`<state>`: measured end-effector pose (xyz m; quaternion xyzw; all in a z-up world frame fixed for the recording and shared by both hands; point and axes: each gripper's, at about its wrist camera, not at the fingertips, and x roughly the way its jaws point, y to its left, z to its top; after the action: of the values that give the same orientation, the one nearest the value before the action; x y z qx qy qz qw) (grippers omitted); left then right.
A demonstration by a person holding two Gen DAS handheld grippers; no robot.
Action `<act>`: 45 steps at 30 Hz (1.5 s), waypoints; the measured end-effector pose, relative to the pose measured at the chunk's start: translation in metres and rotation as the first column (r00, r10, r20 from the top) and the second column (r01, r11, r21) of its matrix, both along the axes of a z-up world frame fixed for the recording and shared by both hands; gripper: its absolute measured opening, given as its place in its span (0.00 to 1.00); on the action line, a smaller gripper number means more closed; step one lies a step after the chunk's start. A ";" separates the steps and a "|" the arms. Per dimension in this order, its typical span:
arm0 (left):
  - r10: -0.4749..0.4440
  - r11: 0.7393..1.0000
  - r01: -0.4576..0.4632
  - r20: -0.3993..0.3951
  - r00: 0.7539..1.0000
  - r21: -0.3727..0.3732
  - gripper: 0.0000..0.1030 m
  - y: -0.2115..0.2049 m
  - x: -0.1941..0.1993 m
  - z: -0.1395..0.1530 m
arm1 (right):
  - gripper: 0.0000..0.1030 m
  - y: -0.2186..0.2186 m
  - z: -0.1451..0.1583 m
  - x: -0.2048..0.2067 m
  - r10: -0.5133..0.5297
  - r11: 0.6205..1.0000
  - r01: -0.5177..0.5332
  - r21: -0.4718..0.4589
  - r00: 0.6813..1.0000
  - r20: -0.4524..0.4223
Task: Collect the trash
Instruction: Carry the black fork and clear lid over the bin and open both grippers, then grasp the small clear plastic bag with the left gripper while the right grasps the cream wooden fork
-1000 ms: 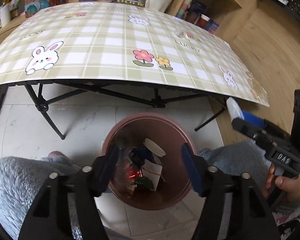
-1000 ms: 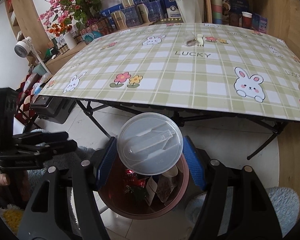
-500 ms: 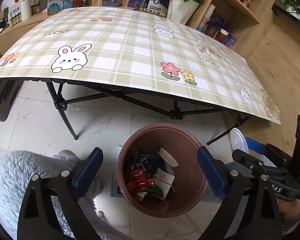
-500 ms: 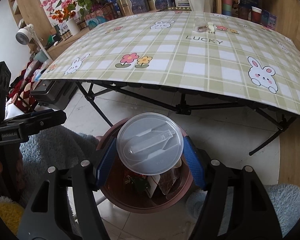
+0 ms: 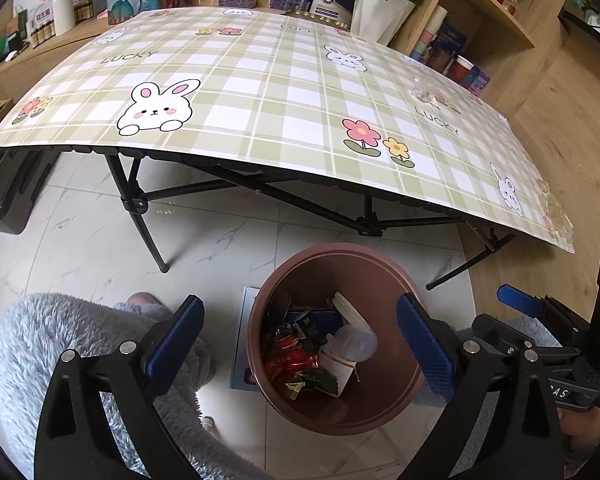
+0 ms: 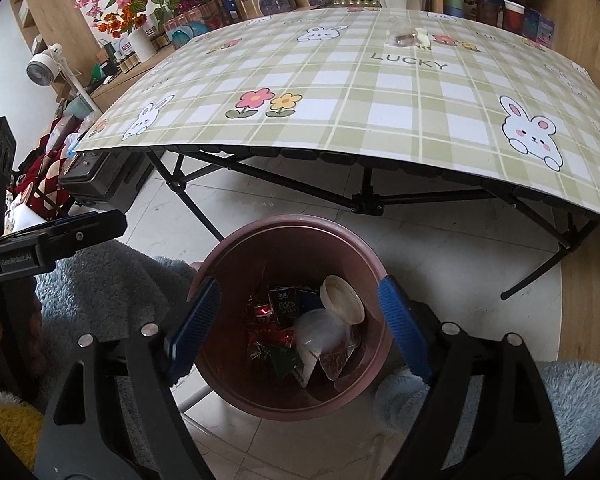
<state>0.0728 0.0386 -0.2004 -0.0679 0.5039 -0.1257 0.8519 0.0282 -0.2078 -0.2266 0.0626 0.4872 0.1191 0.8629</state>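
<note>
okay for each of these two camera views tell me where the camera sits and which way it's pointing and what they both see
Left wrist: sits on the left gripper, looking forward and down into the brown trash bin; its open fingers, grey fleece sleeves and the right gripper at the right edge show.
Right wrist: sits on the right gripper, above the same bin; open fingers and the left gripper at the left edge show.
Shared: the bin, a clear plastic lid inside, and the plaid table.

checked tablecloth [image 5: 260, 92] on folding table; white fan [image 6: 40, 70] | rose vase [image 5: 380, 12]
</note>
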 end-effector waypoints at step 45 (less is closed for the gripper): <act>-0.476 0.879 0.473 0.092 0.875 0.054 0.35 -0.241 0.282 0.015 | 0.91 -0.172 0.052 0.160 -0.270 0.955 0.282 -0.089 0.954 0.128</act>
<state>0.3543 -0.2019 -0.1856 0.0768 0.4628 -0.3266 0.8205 0.1884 -0.3799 -0.1747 0.0773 0.4292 -0.0253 0.8996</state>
